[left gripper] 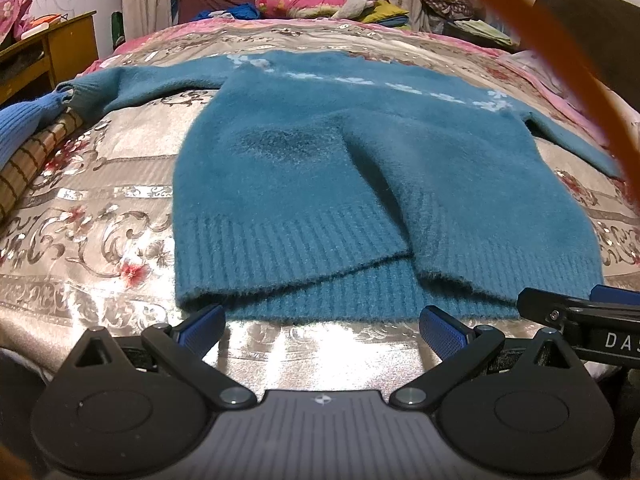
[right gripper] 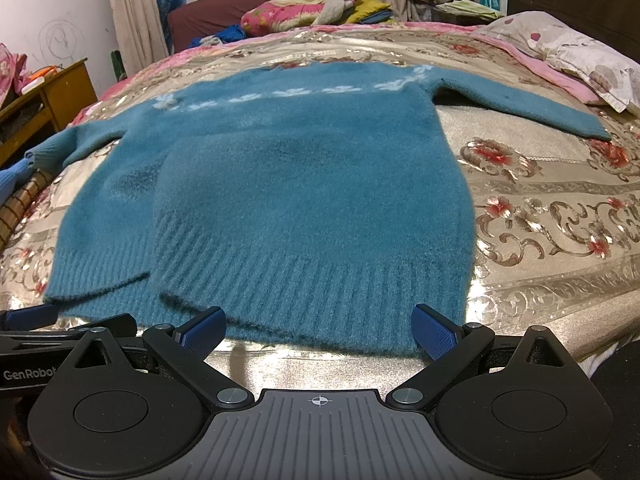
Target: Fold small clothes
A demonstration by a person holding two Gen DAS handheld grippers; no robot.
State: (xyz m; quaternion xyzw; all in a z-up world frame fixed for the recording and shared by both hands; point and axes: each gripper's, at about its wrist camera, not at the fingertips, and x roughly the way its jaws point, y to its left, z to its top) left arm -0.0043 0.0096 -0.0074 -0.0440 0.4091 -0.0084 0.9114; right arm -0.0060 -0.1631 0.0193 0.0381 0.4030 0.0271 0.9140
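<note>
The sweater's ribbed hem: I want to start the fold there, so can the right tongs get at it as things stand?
Probably yes: the right tongs are open just short of the sweater's ribbed hem, with only bare bedspread between them.

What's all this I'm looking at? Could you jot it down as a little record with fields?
Place: bed with a flowered cover
Garment: teal sweater, lying flat, sleeves spread out, hem nearest the cameras
Hem: one part overlaps another
Left gripper: open, at the hem, holding nothing
Right gripper: open, at the hem, holding nothing
Folding: sleeves not yet folded in
</note>
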